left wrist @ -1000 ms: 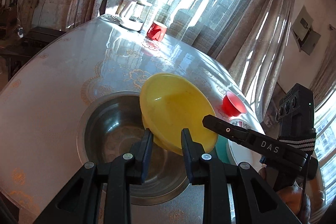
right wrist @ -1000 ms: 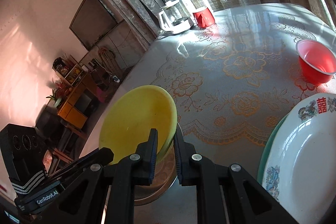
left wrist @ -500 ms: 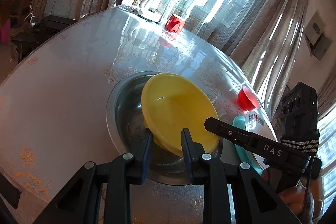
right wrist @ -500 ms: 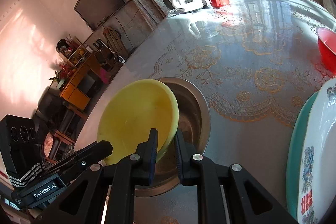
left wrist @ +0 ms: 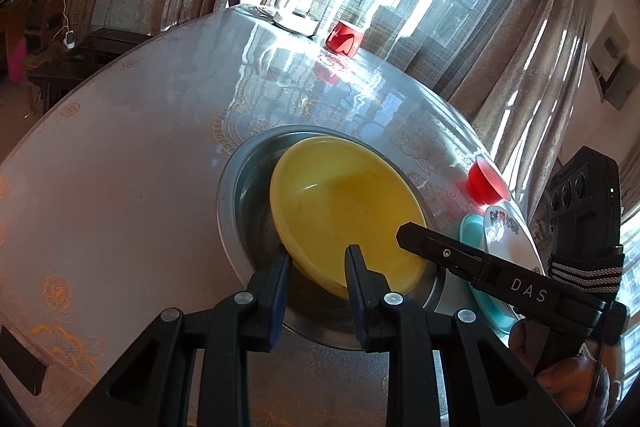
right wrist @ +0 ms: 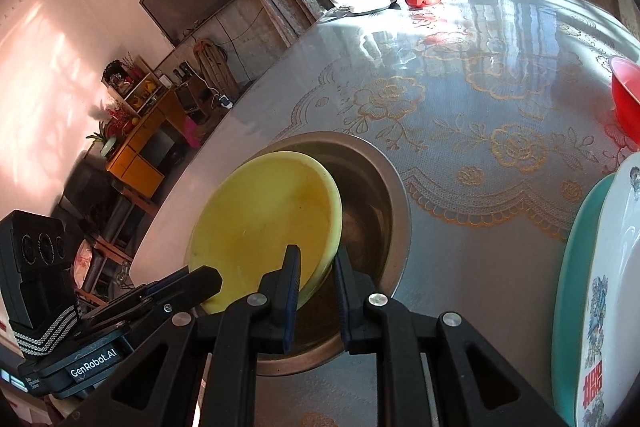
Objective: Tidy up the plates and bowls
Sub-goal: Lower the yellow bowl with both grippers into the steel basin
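Hand-held gripper [left wrist: 516, 279] reads "DAS"; other [right wrist: 132, 323] "GenRobot.AI".

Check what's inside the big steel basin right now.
Inside the round steel basin sits a yellow plastic plate, tilted, both grippers at its near rim. Bare metal shows beside it; the basin floor beneath the plate is hidden.

A yellow plate [left wrist: 344, 211] sits tilted inside a steel basin [left wrist: 236, 195], beside stacked white-on-teal plates [right wrist: 612, 267].
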